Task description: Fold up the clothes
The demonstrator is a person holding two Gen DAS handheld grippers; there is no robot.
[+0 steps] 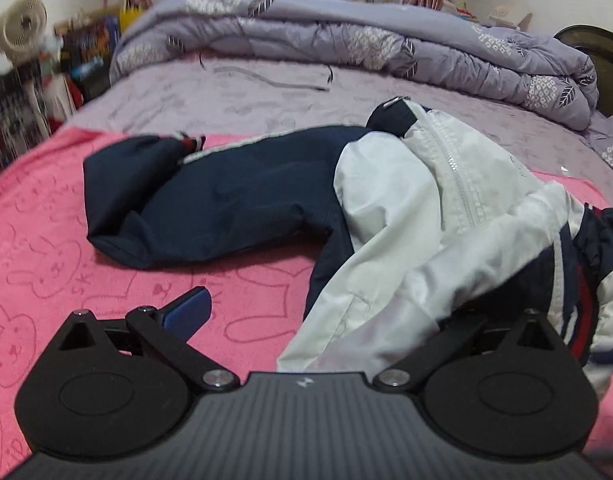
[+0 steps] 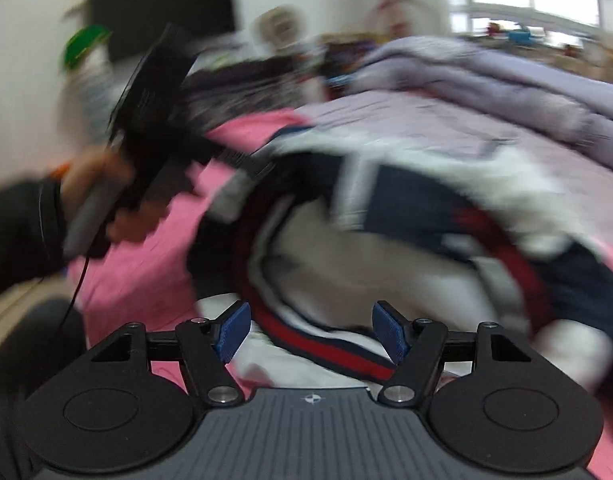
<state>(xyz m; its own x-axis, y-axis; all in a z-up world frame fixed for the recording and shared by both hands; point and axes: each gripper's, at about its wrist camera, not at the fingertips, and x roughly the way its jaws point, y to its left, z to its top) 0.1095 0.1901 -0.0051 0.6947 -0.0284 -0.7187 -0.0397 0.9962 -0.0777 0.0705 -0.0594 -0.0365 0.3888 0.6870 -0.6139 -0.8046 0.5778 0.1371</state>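
Over the pink blanket (image 1: 46, 216), the left gripper (image 1: 318, 312) spreads wide with white jacket (image 1: 386, 216) cloth between its fingers; the right gripper (image 2: 311, 334) gapes, holding nothing, over the striped hem; the jacket lies crumpled, half folded maybe; a pinch comes next.

Right gripper (image 2: 312, 334) over jacket hem, view motion-blurred.
Blue fingertips (image 2: 235, 332) spread wide apart; navy-white jacket (image 2: 406, 200) with red-striped hem lies between and beyond them on pink blanket (image 2: 154, 272). Upper left of gripper: a person's hand (image 2: 106, 196) grips the left gripper (image 2: 154, 120); grey quilt (image 2: 486, 80) far right.
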